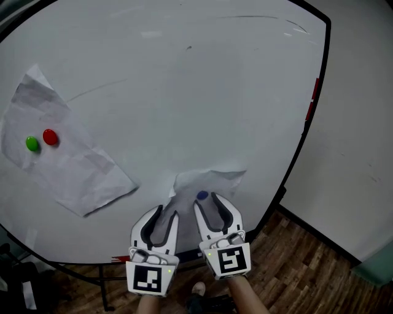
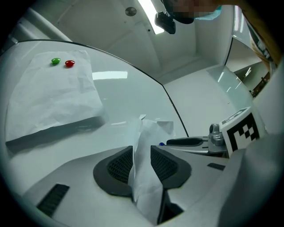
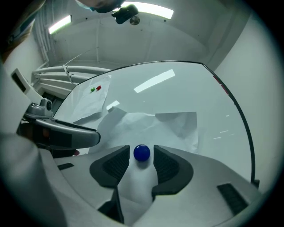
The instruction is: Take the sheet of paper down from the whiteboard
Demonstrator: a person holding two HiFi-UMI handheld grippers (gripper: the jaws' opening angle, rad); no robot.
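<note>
Paper [image 2: 150, 132] — crumpled, pinched in left gripper [image 2: 142, 155]

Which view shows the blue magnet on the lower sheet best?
The right gripper view: the blue magnet sits whole between the fingers of the right gripper. Head view shows it small; left gripper view only a sliver.

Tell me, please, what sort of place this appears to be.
Probably an office or meeting room: a large whiteboard with paper sheets held on it by magnets, wood-pattern flooring and ceiling strip lights.
</note>
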